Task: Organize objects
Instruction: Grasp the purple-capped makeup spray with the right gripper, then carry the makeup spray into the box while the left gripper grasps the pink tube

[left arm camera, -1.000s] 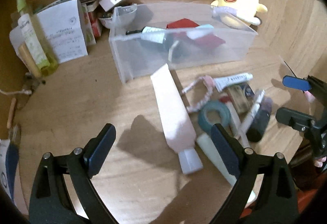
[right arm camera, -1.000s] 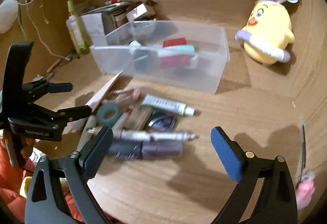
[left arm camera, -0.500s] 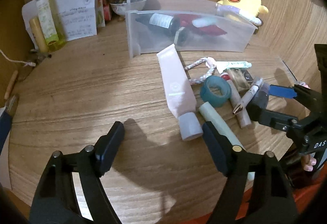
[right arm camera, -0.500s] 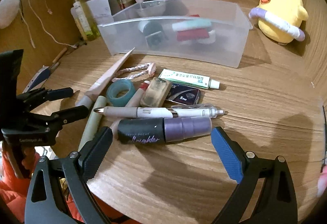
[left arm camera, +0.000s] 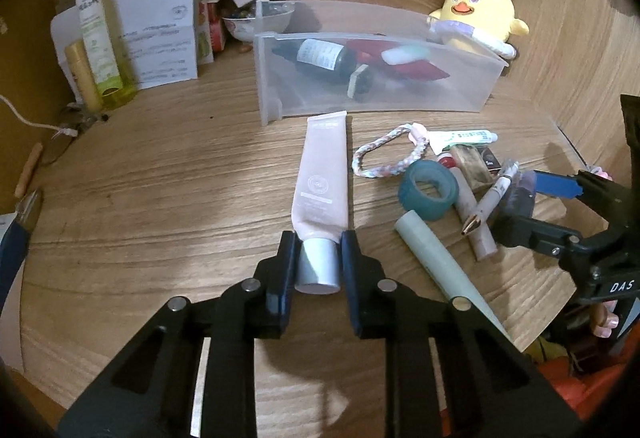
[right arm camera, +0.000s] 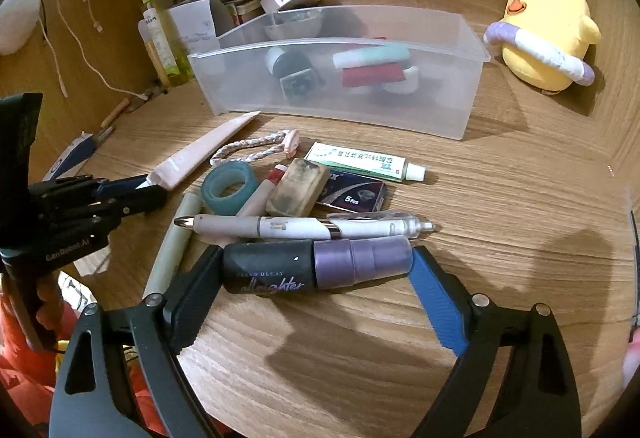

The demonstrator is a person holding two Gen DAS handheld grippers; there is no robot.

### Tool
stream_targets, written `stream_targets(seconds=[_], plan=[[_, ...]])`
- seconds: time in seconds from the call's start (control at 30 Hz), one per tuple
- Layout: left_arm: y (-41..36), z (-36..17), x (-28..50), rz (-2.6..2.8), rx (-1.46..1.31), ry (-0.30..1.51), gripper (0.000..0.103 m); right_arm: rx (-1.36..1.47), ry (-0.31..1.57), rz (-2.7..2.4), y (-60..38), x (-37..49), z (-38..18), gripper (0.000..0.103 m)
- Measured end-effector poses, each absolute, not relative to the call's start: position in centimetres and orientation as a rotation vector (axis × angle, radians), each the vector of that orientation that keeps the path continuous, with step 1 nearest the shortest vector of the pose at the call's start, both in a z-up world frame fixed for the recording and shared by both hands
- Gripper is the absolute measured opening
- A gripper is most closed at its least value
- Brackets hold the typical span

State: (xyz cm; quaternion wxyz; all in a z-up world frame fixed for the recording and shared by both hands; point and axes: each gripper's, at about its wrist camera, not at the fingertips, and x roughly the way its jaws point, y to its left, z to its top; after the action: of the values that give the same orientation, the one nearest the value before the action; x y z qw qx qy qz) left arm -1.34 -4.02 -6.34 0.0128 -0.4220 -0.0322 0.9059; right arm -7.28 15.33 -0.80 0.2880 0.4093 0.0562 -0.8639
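Left claw: jaws closing, silver cap of the pink cream tube gripped for lifting | tube laid flat on the tabletop, tail just before the clear bin | right claw: wide, closing around the dark setting-spray bottle, not yet pinched.
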Motion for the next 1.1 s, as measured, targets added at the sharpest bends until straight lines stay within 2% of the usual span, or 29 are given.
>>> stream_targets(seconds=[0.5,0.6,0.63,0.83,1.0,1.1], plan=[[-4.9,-0.2,1.8,2.970,-1.059,-0.100,0.020,0.936,0.094,-2.398,16.9,-6.4,3.7,0.090],[-5.2,0.9,1.8,2.992,-1.006,-0.104,0.013,0.912,0.079,-2.406,16.9,-6.8,4.3,0.090],[-5.2,1.2,1.7,2.995,-0.994,-0.107,0.002,0.908,0.074,-2.406,16.8,-6.9,4.4,0.090],[-5.7,2.0,0.4,3.000,-0.955,-0.103,0.002,0.896,0.052,-2.400,16.5,-8.1,4.7,0.090],[-6.4,0.2,-1.5,2.948,-1.069,-0.148,0.014,0.908,0.035,-2.389,16.5,-9.0,4.5,0.090],[-6.7,-1.6,-2.7,2.880,-1.175,-0.182,0.032,0.904,0.038,-2.400,16.6,-9.6,4.7,0.090]])
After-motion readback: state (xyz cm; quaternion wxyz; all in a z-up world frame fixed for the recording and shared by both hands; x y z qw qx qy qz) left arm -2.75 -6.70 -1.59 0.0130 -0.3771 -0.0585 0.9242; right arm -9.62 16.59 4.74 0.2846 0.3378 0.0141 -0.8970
